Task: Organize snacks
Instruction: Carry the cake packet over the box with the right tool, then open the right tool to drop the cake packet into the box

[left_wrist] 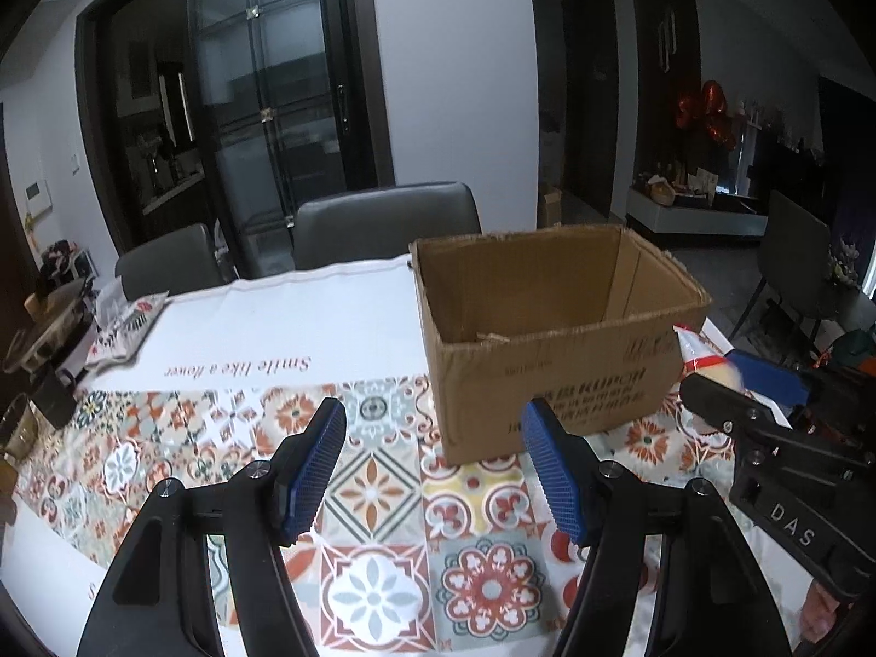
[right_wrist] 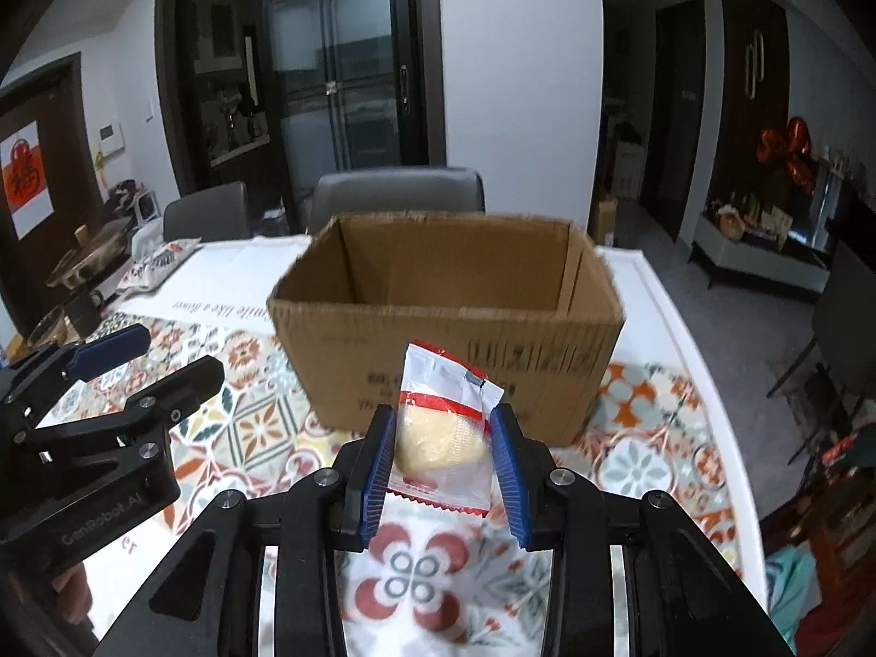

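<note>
An open brown cardboard box [left_wrist: 553,339] stands on the patterned tablecloth; it also shows in the right wrist view [right_wrist: 449,339]. My right gripper [right_wrist: 443,438] is shut on a clear and red snack packet [right_wrist: 443,427] with a pale pastry inside, held above the table just in front of the box. In the left wrist view the right gripper [left_wrist: 733,383] and its packet [left_wrist: 701,353] sit right of the box. My left gripper [left_wrist: 432,432] is open and empty, in front of the box's left corner; it shows in the right wrist view [right_wrist: 148,356].
Another snack bag [left_wrist: 126,323] lies at the table's far left, beside a dark pot [left_wrist: 49,323] and a mug [left_wrist: 52,394]. Two grey chairs [left_wrist: 383,224] stand behind the table. The table's right edge [right_wrist: 706,361] drops to the floor.
</note>
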`<state>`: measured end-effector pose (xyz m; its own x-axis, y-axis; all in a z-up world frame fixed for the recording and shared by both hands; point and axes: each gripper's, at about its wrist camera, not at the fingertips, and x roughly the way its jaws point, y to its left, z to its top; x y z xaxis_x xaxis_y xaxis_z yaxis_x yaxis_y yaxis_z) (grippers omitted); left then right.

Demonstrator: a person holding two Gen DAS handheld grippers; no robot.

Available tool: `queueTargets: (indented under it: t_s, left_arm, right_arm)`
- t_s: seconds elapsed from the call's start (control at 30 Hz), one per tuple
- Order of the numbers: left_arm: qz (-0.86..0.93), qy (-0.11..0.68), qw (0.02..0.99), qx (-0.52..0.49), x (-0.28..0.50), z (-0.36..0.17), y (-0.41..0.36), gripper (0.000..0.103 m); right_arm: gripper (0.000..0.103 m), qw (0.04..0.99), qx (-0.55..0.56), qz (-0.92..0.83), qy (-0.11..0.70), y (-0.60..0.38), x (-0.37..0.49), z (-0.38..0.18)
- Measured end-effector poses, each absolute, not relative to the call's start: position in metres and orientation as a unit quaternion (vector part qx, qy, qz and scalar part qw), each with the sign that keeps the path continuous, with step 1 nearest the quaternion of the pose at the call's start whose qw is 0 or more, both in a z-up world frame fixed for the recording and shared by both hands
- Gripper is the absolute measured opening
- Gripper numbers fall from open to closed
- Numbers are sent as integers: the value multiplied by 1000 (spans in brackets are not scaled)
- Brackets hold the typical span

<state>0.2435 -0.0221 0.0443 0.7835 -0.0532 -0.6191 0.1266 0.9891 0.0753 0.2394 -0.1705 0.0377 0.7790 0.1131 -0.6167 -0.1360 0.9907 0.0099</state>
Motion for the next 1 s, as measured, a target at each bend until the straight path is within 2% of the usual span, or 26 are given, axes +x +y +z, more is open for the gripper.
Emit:
queueTargets:
  t_s: [0.6, 1.0]
  left_arm:
    - [-77, 346, 933, 60, 302, 80, -36, 66]
    - [-83, 377, 921, 55, 346, 82, -39, 66]
  right_arm:
    - [36, 948, -50, 58, 310, -183, 289, 83]
    - [37, 935, -39, 72, 346, -189, 343, 93]
